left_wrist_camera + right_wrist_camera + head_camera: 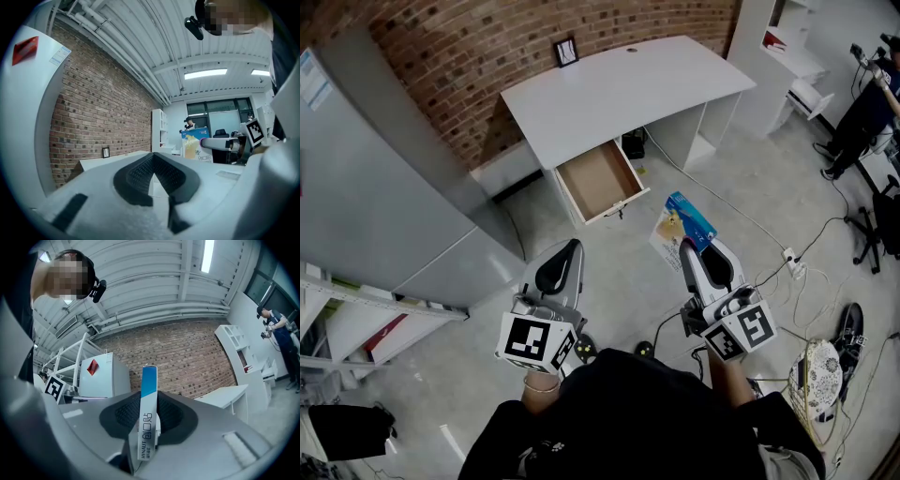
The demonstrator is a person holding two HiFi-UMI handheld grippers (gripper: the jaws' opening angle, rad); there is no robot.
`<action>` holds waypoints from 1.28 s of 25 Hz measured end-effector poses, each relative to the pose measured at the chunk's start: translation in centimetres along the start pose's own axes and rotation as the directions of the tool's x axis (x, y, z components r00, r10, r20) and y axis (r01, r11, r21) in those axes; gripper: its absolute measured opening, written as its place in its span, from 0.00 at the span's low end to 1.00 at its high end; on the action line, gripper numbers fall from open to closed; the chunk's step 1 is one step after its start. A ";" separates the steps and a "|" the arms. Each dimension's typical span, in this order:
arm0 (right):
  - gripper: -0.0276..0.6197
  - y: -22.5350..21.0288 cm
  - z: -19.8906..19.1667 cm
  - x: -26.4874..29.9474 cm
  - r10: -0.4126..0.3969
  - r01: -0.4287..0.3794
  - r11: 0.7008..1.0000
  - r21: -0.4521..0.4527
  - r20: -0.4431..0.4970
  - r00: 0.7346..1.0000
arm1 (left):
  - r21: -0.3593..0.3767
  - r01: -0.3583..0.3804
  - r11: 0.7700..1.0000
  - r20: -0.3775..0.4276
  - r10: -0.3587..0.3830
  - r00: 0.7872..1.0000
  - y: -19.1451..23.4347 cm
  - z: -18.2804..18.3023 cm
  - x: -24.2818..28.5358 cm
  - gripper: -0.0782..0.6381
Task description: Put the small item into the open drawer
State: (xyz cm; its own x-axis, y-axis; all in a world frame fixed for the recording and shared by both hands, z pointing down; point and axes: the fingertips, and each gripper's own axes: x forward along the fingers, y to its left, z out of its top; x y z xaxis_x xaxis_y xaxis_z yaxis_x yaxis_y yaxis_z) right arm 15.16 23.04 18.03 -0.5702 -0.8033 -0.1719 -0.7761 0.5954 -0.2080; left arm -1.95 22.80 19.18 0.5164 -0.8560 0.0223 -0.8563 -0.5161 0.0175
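Blue box (682, 227), red brick wall (469, 47)

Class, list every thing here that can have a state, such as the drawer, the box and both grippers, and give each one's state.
drawer: pulled open, nothing seen inside.
box: off the floor, clamped edge-on between jaws.
right gripper: shut on the box.
left gripper: shut, nothing between its jaws.
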 end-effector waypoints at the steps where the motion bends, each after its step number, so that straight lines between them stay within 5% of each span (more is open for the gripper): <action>1: 0.19 -0.2 0.1 -0.2 0.000 0.000 1.000 0.000 0.000 1.000 | 0.000 -0.001 1.000 0.001 0.001 1.000 -0.3 0.0 0.1 0.10; 20: 0.19 -3.8 1.4 -4.8 0.010 -0.011 1.000 0.027 0.039 0.999 | 0.024 -0.021 1.000 -0.001 0.021 1.000 -5.5 -0.2 1.5 0.10; 32: 0.19 -6.9 2.2 -10.4 -0.067 0.066 0.998 0.014 0.045 0.997 | 0.049 0.075 0.996 -0.007 -0.075 0.997 -11.2 -0.4 4.1 0.10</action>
State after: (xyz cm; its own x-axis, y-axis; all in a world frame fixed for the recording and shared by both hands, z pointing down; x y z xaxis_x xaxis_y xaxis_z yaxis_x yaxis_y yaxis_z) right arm 26.97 27.32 19.14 -0.5044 -0.8399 -0.2003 -0.8083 0.5409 -0.2326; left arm 9.75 25.12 19.50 0.5788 -0.8150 0.0281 -0.8145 -0.5795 -0.0297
